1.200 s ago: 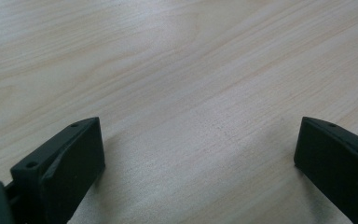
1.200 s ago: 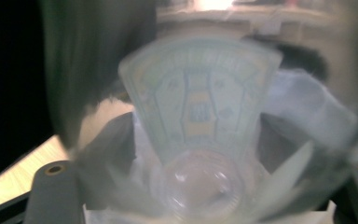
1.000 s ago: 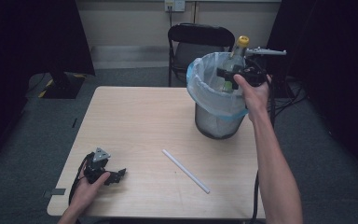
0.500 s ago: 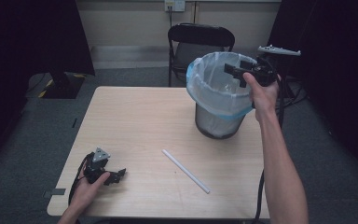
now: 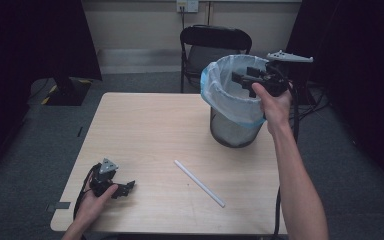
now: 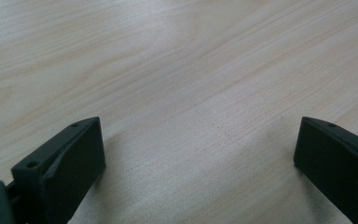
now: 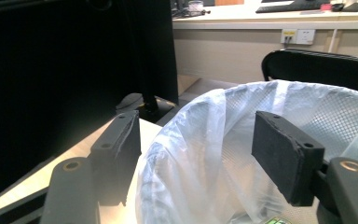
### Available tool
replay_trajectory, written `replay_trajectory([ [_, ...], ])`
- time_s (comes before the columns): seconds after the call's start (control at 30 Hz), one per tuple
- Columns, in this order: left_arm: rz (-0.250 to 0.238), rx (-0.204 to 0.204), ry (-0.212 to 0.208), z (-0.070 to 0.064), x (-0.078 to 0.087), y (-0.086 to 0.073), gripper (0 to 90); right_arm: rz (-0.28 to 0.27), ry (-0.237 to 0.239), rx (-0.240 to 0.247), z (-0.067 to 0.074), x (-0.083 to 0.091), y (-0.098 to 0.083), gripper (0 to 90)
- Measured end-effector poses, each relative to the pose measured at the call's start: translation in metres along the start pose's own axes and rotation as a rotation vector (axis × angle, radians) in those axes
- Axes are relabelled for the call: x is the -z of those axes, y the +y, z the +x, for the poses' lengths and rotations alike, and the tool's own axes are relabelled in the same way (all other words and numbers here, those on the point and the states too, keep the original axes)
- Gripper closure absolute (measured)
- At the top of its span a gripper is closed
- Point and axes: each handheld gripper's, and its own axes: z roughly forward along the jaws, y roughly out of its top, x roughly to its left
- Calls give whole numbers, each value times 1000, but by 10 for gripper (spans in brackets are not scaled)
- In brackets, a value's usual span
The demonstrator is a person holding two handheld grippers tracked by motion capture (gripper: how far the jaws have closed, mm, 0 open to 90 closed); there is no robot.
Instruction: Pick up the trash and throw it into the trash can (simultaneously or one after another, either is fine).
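While the left gripper [image 5: 122, 189] rests unclenched on the table [image 5: 150, 135], the right gripper [image 5: 240, 77], empty-jawed, hovers over the bin [image 5: 230, 107].

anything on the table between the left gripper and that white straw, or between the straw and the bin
Nothing visible. Bare wood lies between the open left gripper and the long white straw, and between the straw and the wire mesh bin with the blue-white liner. The open right gripper hangs above the bin's rim.
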Motion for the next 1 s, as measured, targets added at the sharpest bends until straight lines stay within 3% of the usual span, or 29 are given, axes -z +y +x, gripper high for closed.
replay_trajectory([
  [0.23,0,0,0,0,0,0,13,28,62,10,9,0,-10,339],
  [0.27,0,0,0,0,0,0,13,23,97,5,11,1,-12,337],
  [0.43,-1,1,0,0,0,0,13,9,126,18,18,7,-15,337],
  [0.73,0,0,0,0,0,0,13,11,172,91,41,22,-22,379],
  [0.87,0,0,0,0,0,0,13,35,192,111,53,23,-32,358],
  [0.97,-1,1,-1,0,0,0,13,104,210,128,61,19,-51,333],
  [1.0,-1,1,-1,0,0,0,13,104,210,128,61,19,-51,333],
])
